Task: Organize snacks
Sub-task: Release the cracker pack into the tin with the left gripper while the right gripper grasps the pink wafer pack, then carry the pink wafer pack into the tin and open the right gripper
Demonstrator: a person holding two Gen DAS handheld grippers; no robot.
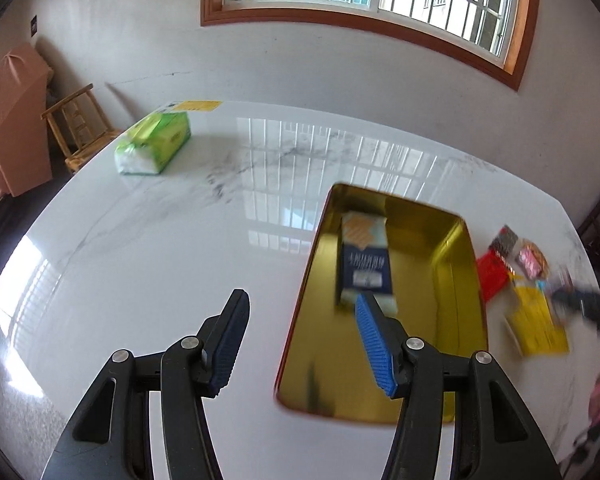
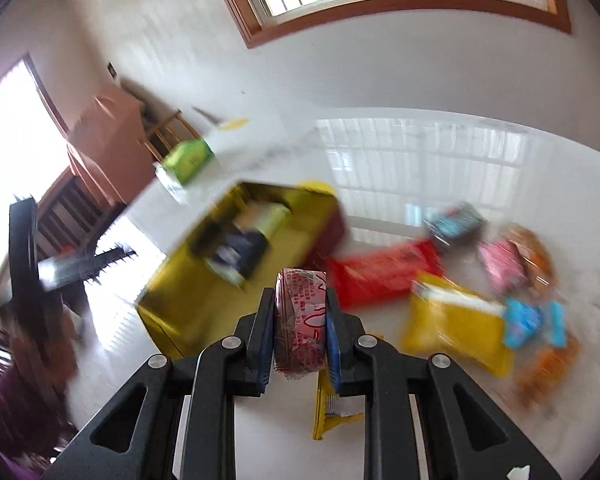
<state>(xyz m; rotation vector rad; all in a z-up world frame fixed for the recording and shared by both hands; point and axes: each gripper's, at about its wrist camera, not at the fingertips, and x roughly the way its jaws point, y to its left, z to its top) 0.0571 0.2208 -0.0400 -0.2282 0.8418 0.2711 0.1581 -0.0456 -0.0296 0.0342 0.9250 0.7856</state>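
A gold tin box (image 1: 456, 280) lies open on the white marble table, with a dark blue and pale snack packet (image 1: 366, 264) inside. My left gripper (image 1: 300, 300) hovers open above the tin's left wall, nothing between its fingers. In the right wrist view my right gripper (image 2: 299, 292) is shut on a small red and white wrapped snack (image 2: 300, 320), held above the table just right of the tin (image 2: 172, 300). Loose snacks lie to the right: a red packet (image 2: 384, 272), a yellow bag (image 2: 456, 320), pink and blue packets (image 2: 500, 260).
A green tissue pack (image 1: 152, 144) sits at the table's far left corner. A wooden chair (image 1: 76, 120) and a pink-covered cabinet (image 1: 8, 120) stand beyond the table's left edge. A window runs along the back wall. Bare marble (image 1: 180, 220) lies left of the tin.
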